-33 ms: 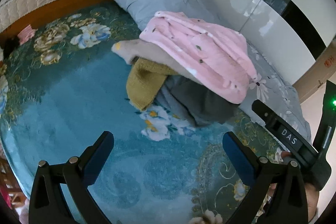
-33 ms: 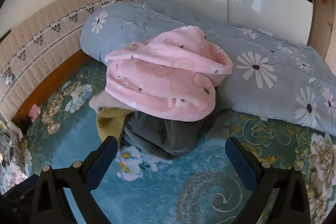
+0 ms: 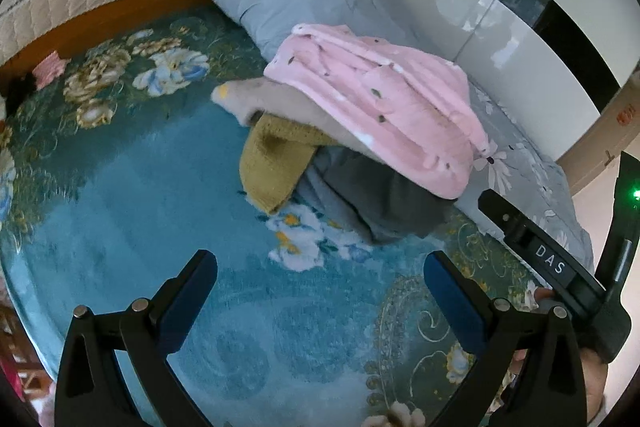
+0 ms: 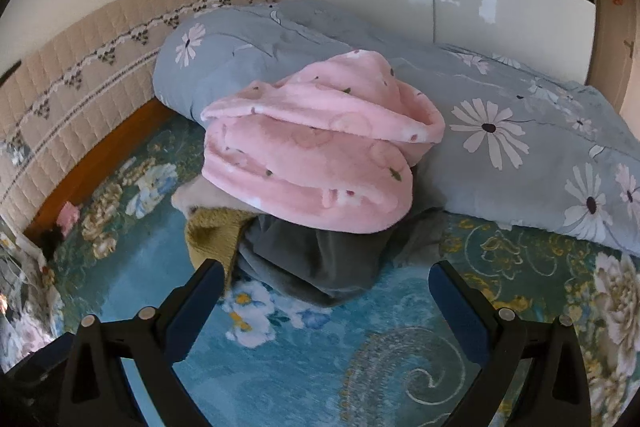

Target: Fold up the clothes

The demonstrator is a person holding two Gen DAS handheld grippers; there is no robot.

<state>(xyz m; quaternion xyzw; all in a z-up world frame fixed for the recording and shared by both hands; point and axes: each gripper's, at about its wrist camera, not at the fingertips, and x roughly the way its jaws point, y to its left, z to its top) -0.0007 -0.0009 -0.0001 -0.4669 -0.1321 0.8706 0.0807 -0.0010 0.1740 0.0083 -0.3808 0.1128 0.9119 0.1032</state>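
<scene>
Clothes pile (image 4: 312,203) ahead of my 2 empty, wide-open tongs; pink fleece (image 3: 384,107) on top soft, light; I'd pinch its near hem.

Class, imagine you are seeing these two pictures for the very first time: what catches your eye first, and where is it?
A fluffy pink garment tops a heap of clothes mid-bed, over a dark grey piece and a mustard knit. Behind the heap lies a grey daisy-print quilt, on a teal floral bedspread. Both grippers, left and right, hover open and empty.
</scene>
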